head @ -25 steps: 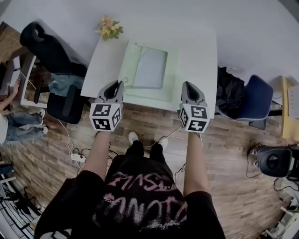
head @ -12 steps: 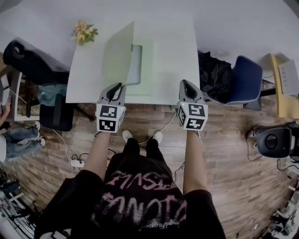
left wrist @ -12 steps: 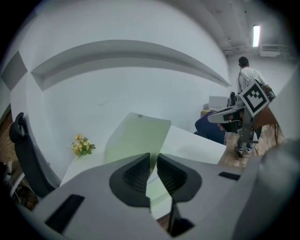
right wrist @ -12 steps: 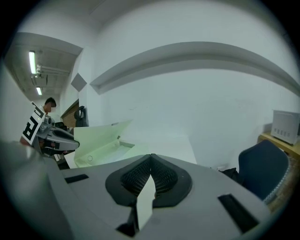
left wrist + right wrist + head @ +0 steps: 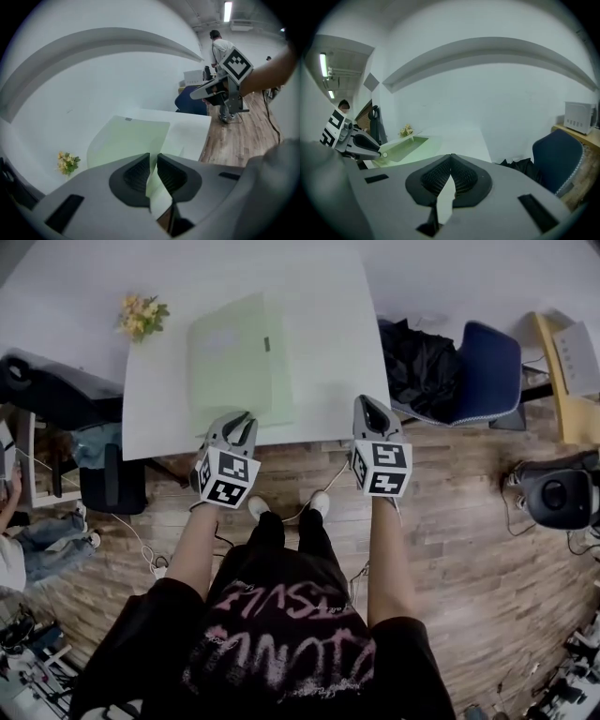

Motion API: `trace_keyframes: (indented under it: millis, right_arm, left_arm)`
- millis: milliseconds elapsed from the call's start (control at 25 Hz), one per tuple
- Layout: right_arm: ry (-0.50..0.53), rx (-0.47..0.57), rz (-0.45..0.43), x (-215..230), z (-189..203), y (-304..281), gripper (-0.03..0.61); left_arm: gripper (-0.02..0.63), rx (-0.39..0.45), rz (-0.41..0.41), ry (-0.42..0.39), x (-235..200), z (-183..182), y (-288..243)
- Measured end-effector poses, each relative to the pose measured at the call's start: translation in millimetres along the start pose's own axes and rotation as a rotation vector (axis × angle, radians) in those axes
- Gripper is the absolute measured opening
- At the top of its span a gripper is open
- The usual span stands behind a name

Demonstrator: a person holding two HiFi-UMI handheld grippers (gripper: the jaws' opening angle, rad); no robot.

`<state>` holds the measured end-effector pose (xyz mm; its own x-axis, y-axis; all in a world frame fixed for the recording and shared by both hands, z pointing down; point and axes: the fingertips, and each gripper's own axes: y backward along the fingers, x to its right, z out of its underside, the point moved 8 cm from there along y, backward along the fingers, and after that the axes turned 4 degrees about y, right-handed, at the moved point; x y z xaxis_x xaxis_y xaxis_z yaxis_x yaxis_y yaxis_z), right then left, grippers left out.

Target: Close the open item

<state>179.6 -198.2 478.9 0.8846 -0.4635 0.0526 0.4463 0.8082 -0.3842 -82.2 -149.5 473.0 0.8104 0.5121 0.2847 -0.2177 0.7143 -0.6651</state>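
Observation:
A pale green folder (image 5: pixel 239 357) lies shut and flat on the white table (image 5: pixel 328 334); it also shows in the left gripper view (image 5: pixel 129 140) and the right gripper view (image 5: pixel 396 147). My left gripper (image 5: pixel 242 416) sits at the folder's near edge, and its jaws (image 5: pixel 153 154) are opening, with a narrow gap between the pads. A pale green strip shows in that gap; the pads do not press on it. My right gripper (image 5: pixel 366 401) hovers at the table's near edge, to the right of the folder. Its jaws (image 5: pixel 450 156) are shut on nothing.
A small bunch of yellow flowers (image 5: pixel 141 315) stands at the table's far left corner. A blue chair (image 5: pixel 487 362) with a black bag (image 5: pixel 422 362) is right of the table, a black chair (image 5: pixel 56 390) left. A person (image 5: pixel 19 549) sits at far left.
The folder's cover has swung down from standing open to lying flat and closed. My left gripper followed it to the near edge and its jaws parted. The right gripper barely moved.

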Motion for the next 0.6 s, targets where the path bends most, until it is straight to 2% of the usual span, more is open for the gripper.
trace_keyframes:
  millis: [600]
  right_arm:
    - [-0.062,-0.024,0.020,-10,21,-19,0.009]
  left_arm:
    - [0.048,-0.202,0.223,-0.186,12,5,-37]
